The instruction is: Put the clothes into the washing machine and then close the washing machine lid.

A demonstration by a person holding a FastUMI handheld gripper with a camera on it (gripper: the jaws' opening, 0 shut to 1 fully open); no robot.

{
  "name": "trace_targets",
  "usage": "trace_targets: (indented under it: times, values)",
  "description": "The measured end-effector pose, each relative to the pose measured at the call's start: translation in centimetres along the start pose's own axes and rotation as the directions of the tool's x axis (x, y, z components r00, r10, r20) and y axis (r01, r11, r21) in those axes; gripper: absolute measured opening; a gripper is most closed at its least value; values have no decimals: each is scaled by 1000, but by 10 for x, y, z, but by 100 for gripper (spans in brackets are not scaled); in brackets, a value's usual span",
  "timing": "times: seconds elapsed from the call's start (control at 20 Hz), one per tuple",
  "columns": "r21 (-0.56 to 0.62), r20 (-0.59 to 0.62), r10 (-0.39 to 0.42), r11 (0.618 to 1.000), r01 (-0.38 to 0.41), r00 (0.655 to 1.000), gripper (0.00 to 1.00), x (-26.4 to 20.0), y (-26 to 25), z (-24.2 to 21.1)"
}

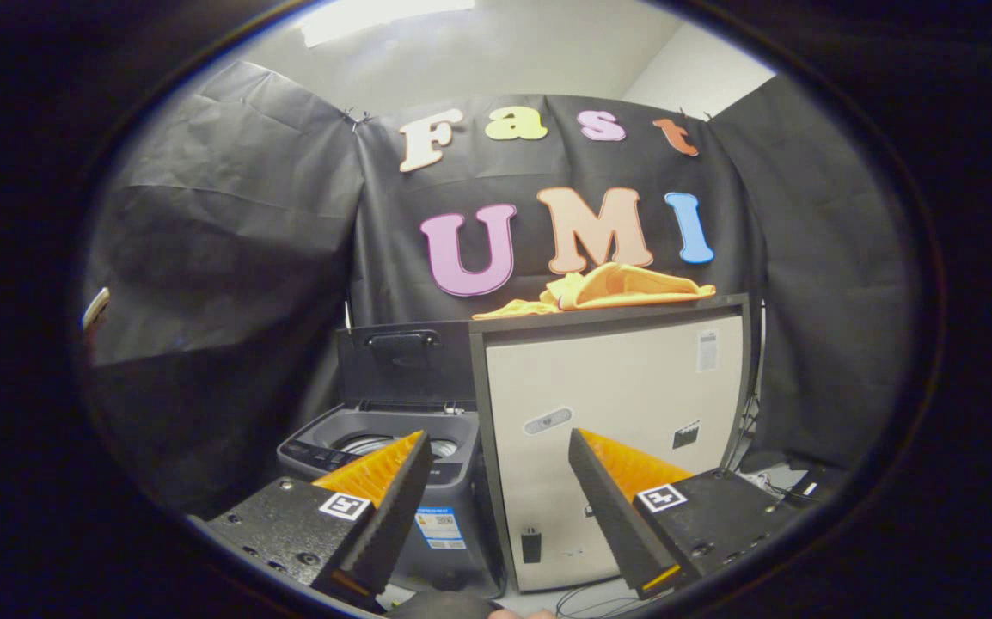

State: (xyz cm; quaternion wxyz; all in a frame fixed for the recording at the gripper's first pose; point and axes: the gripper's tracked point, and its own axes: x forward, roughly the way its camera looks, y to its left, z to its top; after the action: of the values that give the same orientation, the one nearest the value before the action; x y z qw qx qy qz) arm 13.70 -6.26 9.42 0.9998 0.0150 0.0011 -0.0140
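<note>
An orange garment (612,289) lies crumpled on top of a tall beige cabinet (625,387), well beyond my fingers. To the cabinet's left stands a small grey top-loading washing machine (388,447). Its dark lid (406,361) is raised upright at the back and the drum opening (376,444) shows. My gripper (496,443) is open with nothing between its fingers. The left finger overlaps the washer's front and the right finger lies over the cabinet's lower front.
Black cloth walls close the booth behind and on both sides. Cables (771,486) and dark gear lie on the floor to the cabinet's right. A thin cable (590,602) runs along the floor under the cabinet's front.
</note>
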Motion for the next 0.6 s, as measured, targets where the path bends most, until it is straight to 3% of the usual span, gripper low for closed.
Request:
trace_targets:
  times: [0.35,0.6]
  values:
    - [33,19,-8,999,7,1000,97,31,-14,33]
    - [-11,28,-27,1000,28,999,97,54,-29,60]
